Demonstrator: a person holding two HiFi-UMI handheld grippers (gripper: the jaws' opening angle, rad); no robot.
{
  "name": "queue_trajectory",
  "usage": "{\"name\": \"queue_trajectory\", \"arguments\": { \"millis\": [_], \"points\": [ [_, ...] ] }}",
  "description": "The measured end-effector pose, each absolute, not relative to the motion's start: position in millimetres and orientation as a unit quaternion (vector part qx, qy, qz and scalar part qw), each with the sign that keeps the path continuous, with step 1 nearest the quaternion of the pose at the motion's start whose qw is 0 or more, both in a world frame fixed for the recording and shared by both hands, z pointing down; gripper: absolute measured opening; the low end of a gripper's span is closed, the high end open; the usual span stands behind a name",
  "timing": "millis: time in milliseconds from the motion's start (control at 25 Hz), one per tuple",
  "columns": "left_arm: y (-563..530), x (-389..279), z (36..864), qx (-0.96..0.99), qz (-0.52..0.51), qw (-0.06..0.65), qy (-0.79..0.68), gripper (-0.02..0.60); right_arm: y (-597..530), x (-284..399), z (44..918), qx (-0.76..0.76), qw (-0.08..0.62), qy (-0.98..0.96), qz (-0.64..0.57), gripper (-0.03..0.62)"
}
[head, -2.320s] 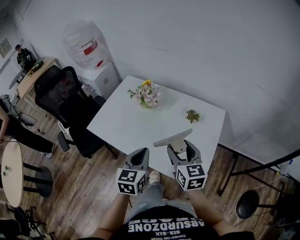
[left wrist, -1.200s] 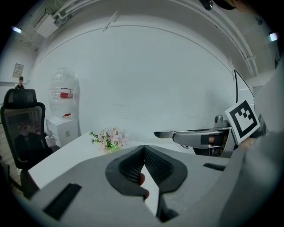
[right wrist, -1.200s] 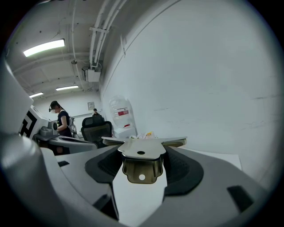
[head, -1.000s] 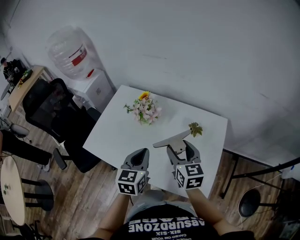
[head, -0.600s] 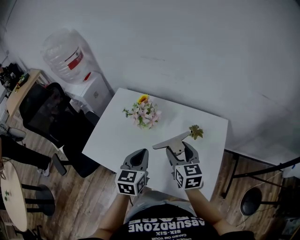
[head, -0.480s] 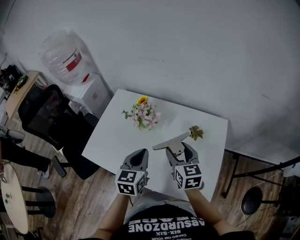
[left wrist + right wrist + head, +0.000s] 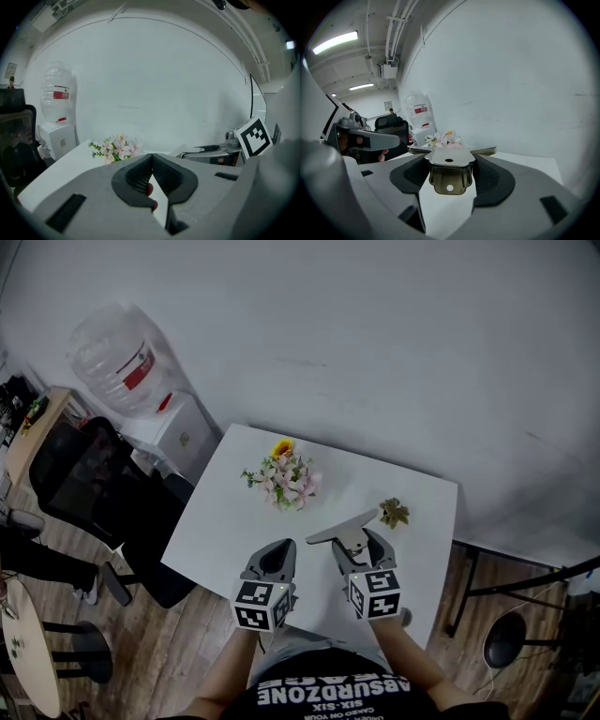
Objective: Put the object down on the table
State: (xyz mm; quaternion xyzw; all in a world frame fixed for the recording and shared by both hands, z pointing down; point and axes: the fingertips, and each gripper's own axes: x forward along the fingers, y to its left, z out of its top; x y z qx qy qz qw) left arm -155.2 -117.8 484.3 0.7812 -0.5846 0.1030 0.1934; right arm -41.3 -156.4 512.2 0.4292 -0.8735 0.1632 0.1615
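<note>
Smooth, softly shining metal bracket (image 7: 449, 174), matt white worktop (image 7: 232, 529), brown wood-plank floor (image 7: 169, 636) with visible grain.

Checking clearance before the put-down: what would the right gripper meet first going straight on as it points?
Probably the flower bunch: it sits dead ahead of the right gripper, just past the metal bracket in its jaws, though depth is unclear.
</note>
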Motion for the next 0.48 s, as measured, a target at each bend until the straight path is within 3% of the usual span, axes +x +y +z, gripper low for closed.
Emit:
{"name": "queue_trajectory", "arguments": {
  "millis": [480],
  "points": [
    [-146.7, -160.3, 500.9, 0.786, 0.113, 0.206, -0.572, 0.005, -178.1, -51.8, 532.9, 0.426, 0.182, -0.870, 0.169, 0.282]
  ]
}}
